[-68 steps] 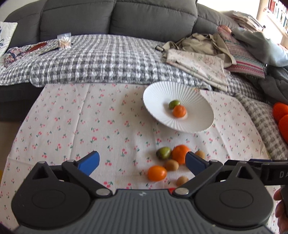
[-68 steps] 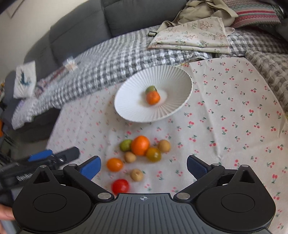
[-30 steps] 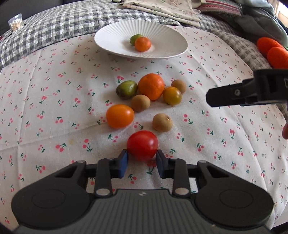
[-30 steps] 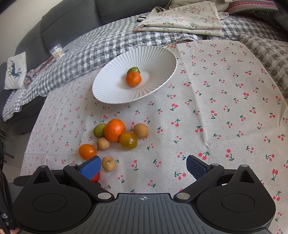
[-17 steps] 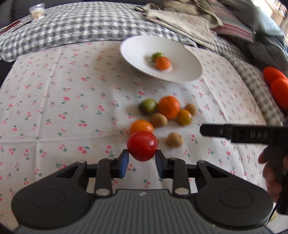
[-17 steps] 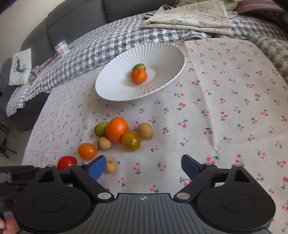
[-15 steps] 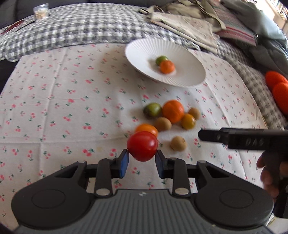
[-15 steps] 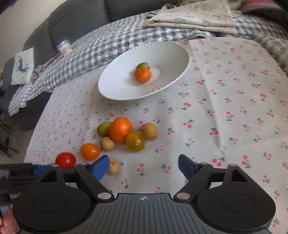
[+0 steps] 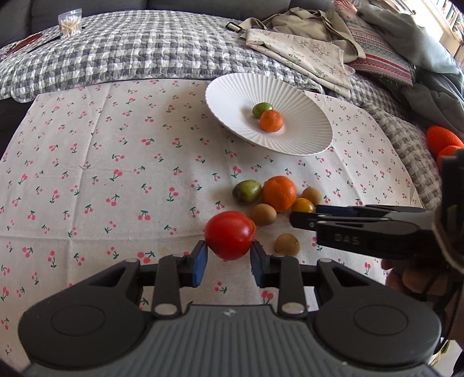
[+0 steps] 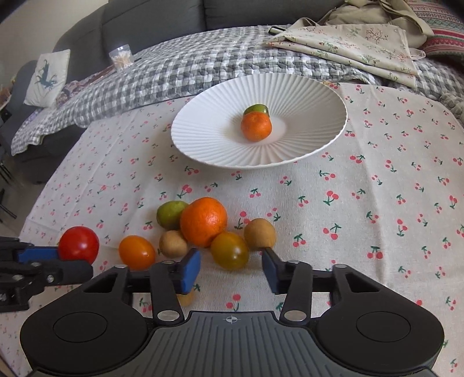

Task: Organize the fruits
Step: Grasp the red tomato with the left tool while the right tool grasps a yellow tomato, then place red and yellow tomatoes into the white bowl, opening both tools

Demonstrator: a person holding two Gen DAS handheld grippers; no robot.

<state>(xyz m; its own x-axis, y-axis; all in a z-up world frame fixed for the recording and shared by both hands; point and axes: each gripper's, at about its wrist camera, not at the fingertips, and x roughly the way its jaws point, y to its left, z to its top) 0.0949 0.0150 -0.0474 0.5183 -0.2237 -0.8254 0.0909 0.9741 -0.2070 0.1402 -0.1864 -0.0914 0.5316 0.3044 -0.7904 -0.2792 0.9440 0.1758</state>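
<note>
- The left gripper [image 9: 229, 258] is clamped on a red tomato [image 9: 229, 239], one blue pad on each side, and holds it above the cherry-print cloth [image 9: 116, 174].
- The right gripper [image 10: 231, 265] has its jaws spread with nothing between them, low over the cloth. An olive-yellow tomato [image 10: 230, 250] sits just ahead of the gap, and a brown kiwi [image 10: 260, 232] touches the tip of its right finger.
- In the left view the right gripper's black arm [image 9: 362, 229] crosses in front of the pile; raised letters on it read "DAS", the rest hidden.
- The loose pile lies between the grippers and the plate: an orange tomato [image 10: 137, 252], a small kiwi [image 10: 173, 243], a large orange [image 10: 203, 221] and a green fruit [image 10: 171, 214], packed close together. Another kiwi [image 9: 287, 244] lies apart, nearer the left gripper.
- Beyond the pile, a white ribbed plate [image 10: 203, 139] holds a small orange [image 10: 256, 126] touching a green fruit [image 10: 256, 109] behind it.
- Past the plate lie a grey checked quilt [image 9: 130, 52], folded floral cloths [image 10: 348, 49] and a striped cushion [image 9: 382, 58].
- A clear packet of sticks [image 9: 70, 23] rests on the quilt, far left.
- A grey sofa back [image 10: 145, 23] closes the scene.
</note>
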